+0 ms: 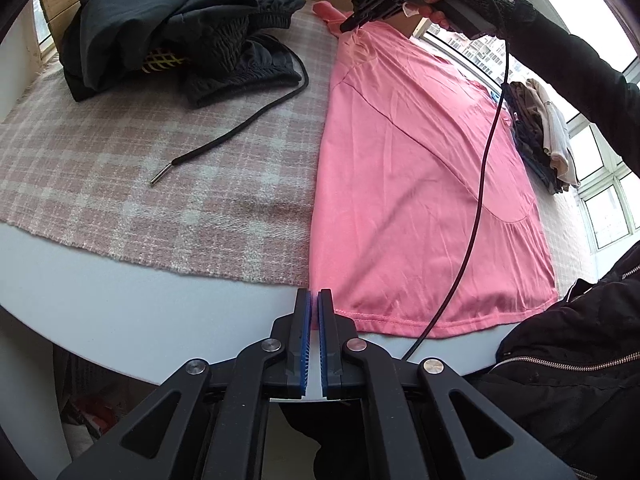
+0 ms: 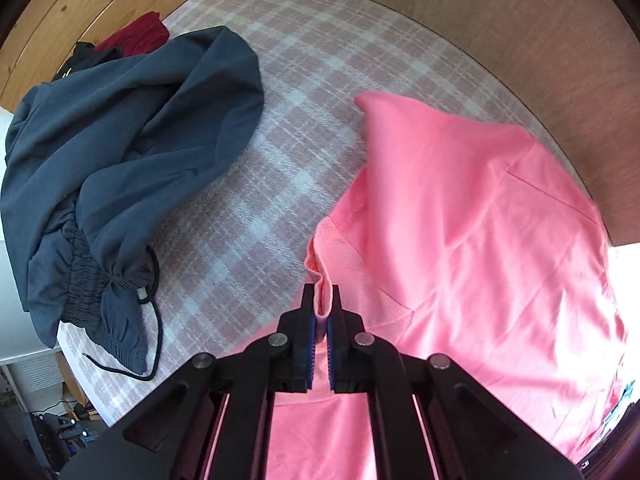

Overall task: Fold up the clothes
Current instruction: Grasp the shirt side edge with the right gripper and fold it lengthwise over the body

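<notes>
A: Where is the pink T-shirt [image 1: 420,184] lying?

B: It is lying flat on the pink plaid blanket [image 1: 160,168], with its hem reaching the white table edge [image 1: 120,312].

A: What is the right gripper [image 2: 323,300] doing?

B: It is pointing down at the far end of the shirt and pinching a raised fold of pink fabric between its blue pads.

A: And the left gripper [image 1: 314,300]?

B: Its jaws are sitting together at the shirt's near hem corner; whether any cloth is caught, I cannot tell.

A: Anything alongside?

B: Dark drawstring trousers [image 2: 120,152] are lying crumpled to the left.
</notes>
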`<state>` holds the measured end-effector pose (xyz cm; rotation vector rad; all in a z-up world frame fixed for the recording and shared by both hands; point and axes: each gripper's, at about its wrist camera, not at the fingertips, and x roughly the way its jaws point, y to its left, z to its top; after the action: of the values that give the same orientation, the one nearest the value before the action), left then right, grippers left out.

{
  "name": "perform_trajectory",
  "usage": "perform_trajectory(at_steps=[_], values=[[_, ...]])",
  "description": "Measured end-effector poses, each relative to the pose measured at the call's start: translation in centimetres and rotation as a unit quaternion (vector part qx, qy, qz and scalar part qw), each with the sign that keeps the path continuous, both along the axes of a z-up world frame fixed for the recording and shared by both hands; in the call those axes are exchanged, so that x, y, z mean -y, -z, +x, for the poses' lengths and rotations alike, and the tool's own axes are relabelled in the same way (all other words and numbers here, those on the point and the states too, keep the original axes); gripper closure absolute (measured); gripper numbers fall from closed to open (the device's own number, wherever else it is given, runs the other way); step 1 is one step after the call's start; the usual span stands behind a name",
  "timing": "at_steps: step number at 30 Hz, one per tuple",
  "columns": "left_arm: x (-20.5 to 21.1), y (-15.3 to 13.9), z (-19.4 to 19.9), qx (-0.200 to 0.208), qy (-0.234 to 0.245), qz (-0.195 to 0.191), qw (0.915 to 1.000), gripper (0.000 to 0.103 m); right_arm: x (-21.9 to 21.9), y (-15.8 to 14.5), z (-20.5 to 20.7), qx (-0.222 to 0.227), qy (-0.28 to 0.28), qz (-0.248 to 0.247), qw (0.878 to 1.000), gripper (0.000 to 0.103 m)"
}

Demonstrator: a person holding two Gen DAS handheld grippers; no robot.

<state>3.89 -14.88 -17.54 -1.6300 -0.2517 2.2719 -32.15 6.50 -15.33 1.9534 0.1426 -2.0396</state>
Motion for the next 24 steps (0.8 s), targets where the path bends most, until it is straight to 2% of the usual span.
perform_trajectory(at_steps=[4,9,11,12,13,19,24], values=[[0.0,-0.2,-0.4,-0.001,0.003,-0.013,0.9999,0.076,1.6,-0.1,0.5,0.0,-0.014,0.004,1.0,0.099],[-0.7,0.9,-1.3,0.015,0.027,-0.025,0.9992,0.075,2.7,-0.1,1.3,0.002,-0.019,0.008,1.0,0.099],[-0.9,1.5,-1.6,0.026,0.036,-0.02,0.9988,0.078,3.0,-0.2,1.6,0.002,-0.019,0.009,1.0,0.099],[-0.9,1.8,-1.7,0.031,0.037,-0.016,0.9987,0.092,3.1,-0.3,1.8,0.001,-0.019,0.009,1.0,0.099],[-0.9,2.0,-1.7,0.034,0.039,-0.012,0.9986,0.101,3.1,-0.3,1.9,0.0,-0.017,0.009,1.0,0.099],[-0.8,0.3,-1.2,-0.001,0.035,0.002,0.9994,0.102,2.5,-1.3,2.9,-0.01,0.005,-0.007,1.0,0.099],[-3.0,-3.0,-0.1,-0.035,0.085,0.003,0.9958,0.102,0.6,-3.5,5.3,-0.034,0.028,-0.028,0.999,0.099]])
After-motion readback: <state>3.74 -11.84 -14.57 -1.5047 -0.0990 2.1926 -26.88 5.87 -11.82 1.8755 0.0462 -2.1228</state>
